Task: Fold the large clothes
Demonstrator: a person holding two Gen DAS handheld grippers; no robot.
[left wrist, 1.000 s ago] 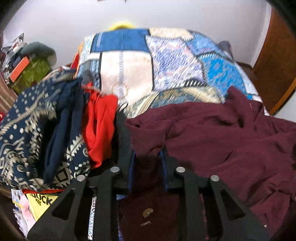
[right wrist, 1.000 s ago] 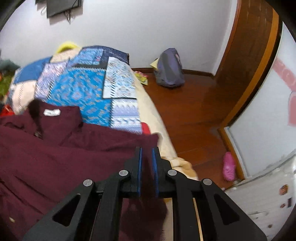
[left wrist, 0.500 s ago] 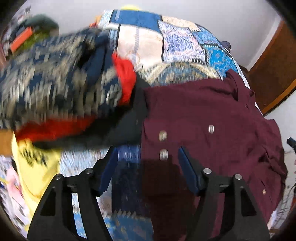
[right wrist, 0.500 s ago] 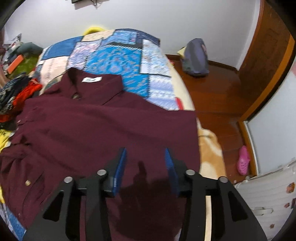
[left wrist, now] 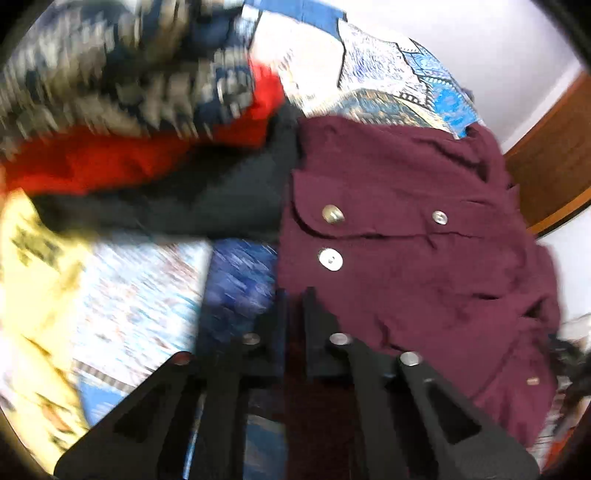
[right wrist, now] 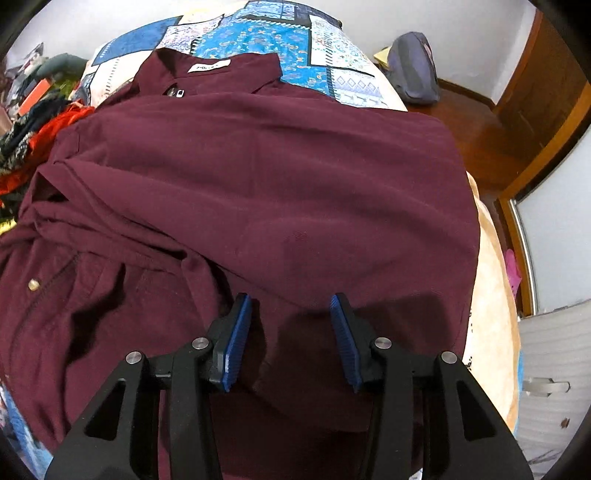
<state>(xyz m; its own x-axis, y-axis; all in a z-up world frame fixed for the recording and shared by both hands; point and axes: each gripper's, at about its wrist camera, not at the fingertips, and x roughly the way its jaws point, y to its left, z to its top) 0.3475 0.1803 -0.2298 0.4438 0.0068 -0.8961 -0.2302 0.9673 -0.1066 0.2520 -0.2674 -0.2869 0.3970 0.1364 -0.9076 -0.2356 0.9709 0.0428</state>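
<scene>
A large maroon button shirt (right wrist: pixel 280 166) lies spread on the patchwork bedspread (right wrist: pixel 266 33), collar and white label at the far end. In the left wrist view the shirt (left wrist: pixel 413 236) shows its pocket flap and metal buttons. My left gripper (left wrist: pixel 294 295) is shut on the shirt's near left edge. My right gripper (right wrist: pixel 291 310) is open and empty just above the shirt's near part, its blue pads wide apart.
A pile of other clothes, red (left wrist: pixel 110 162), black and navy patterned (left wrist: pixel 110 62), lies left of the shirt. A yellow garment (left wrist: pixel 33 266) lies nearer. A grey backpack (right wrist: pixel 413 70) sits on the wooden floor right of the bed. The bed's right edge (right wrist: pixel 491 280) is close.
My left gripper opened, shifted along the shirt, then shut on its left edge. My right gripper let go of the shirt and opened wide. The shirt now lies spread flat.
</scene>
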